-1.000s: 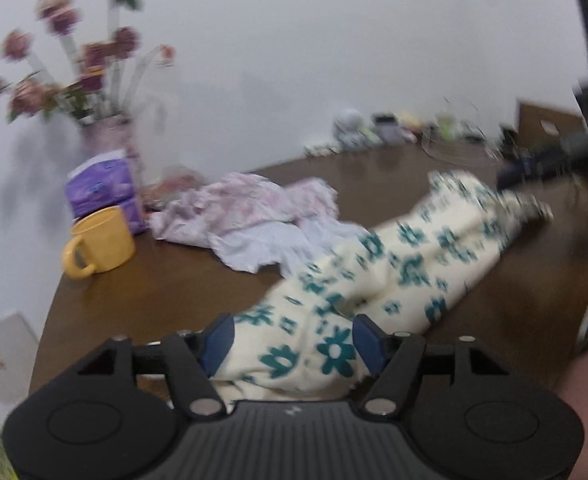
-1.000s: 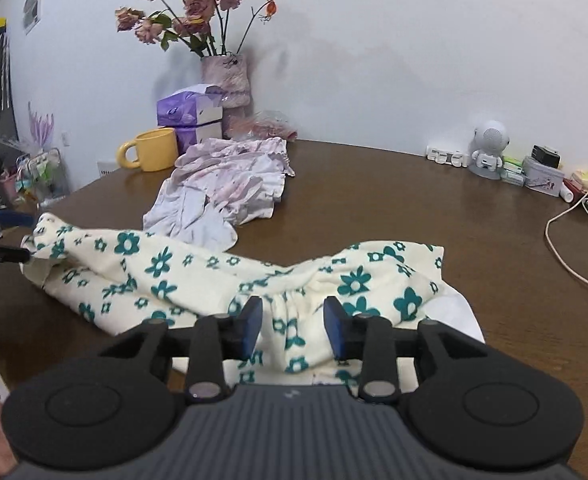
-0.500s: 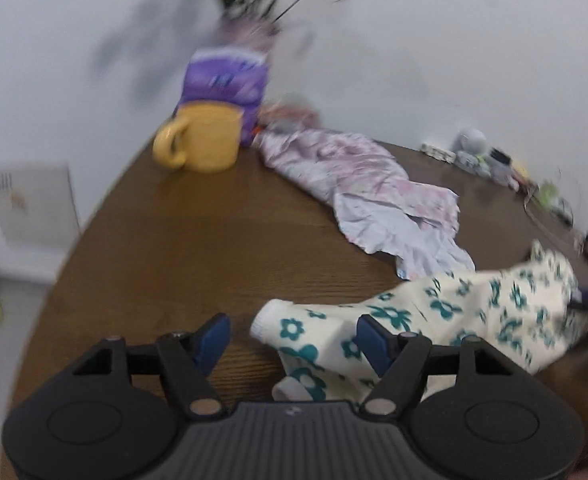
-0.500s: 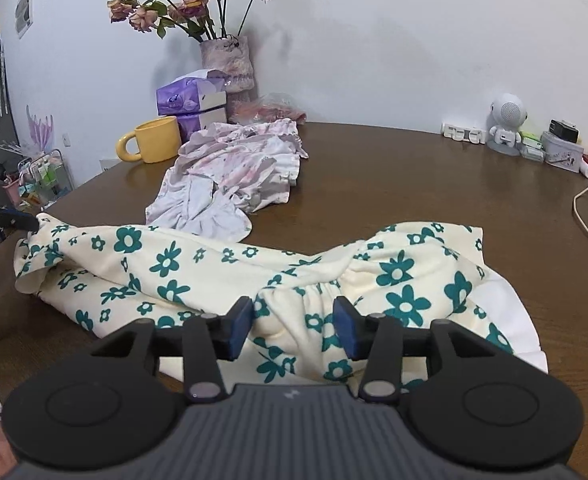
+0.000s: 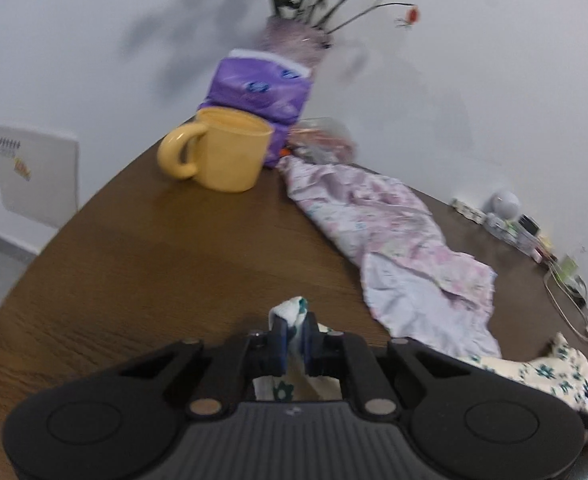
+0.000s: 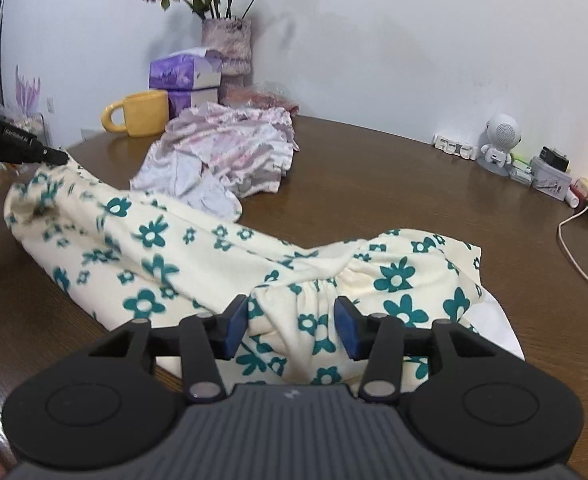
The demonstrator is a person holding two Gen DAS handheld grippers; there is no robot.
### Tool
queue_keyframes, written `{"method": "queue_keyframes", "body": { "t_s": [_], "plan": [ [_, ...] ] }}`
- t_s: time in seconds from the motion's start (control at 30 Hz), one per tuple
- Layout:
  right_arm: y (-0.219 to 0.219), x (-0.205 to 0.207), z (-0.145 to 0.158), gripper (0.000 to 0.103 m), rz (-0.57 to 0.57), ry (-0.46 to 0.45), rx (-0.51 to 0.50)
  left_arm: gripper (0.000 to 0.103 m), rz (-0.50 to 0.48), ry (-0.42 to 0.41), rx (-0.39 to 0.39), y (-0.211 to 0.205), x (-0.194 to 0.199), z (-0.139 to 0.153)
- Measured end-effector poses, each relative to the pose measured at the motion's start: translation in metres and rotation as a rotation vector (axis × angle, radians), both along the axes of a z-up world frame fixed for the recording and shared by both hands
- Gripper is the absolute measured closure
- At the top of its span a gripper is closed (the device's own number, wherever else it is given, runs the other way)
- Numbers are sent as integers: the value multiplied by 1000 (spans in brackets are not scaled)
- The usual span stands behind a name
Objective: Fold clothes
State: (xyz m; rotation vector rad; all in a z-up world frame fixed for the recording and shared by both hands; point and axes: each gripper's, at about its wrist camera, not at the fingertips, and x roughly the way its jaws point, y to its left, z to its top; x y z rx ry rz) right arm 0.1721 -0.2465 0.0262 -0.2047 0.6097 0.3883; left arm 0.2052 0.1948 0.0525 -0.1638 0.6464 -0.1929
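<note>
The left gripper (image 5: 293, 338) is pinched tight on a bit of the flower cloth (image 6: 222, 256); a small cream and teal tip sticks up btwn its blue pads. The right gripper (image 6: 292, 326) has its pads wide apart w/ the gathered waist part of the cloth btwn them, pads not pressing on it. The cloth is cream w/ teal flowers and lies long across the brown table (image 6: 394, 184), one end at the right gripper, the other end at the left one. Just behind it lies a crumpled pink cloth (image 6: 230, 152). Farther back sits a yellow mug (image 5: 224, 154), then a purple tissue pack (image 5: 260, 90) and a vase (image 6: 227, 46) w/ dry flowers by the wall. Far right: a small white robot toy (image 6: 500, 140) and a white cable (image 6: 578, 244).
</note>
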Motion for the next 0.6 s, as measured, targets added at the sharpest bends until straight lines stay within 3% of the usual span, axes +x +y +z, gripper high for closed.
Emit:
{"method": "queue_keyframes", "body": {
  "t_s": [0.07,0.13,0.2,0.33,0.37,0.4,0.53,0.6],
  "plan": [
    [3,0,-2,55,3,1,-7,94,-8,-17,30,-3,-2,1],
    [2,-1,1,54,5,-6,4,82,-16,-35,59,-5,-4,2],
    [-2,-3,6,53,2,-15,26,49,-24,-52,89,-8,-6,3],
    [-9,-7,14,48,1,-27,43,39,-39,-87,149,-13,-10,4],
    [-11,-7,14,46,-1,-25,43,32,-47,-96,165,-15,-12,5],
    [-12,-5,14,46,-2,-19,48,24,-136,-115,223,-26,-21,8],
    [-13,0,11,45,-8,-2,57,22,-399,-116,445,-71,-35,9],
    [-11,1,9,45,-5,-2,58,23,-429,-96,521,-87,-25,4]
  ]
}}
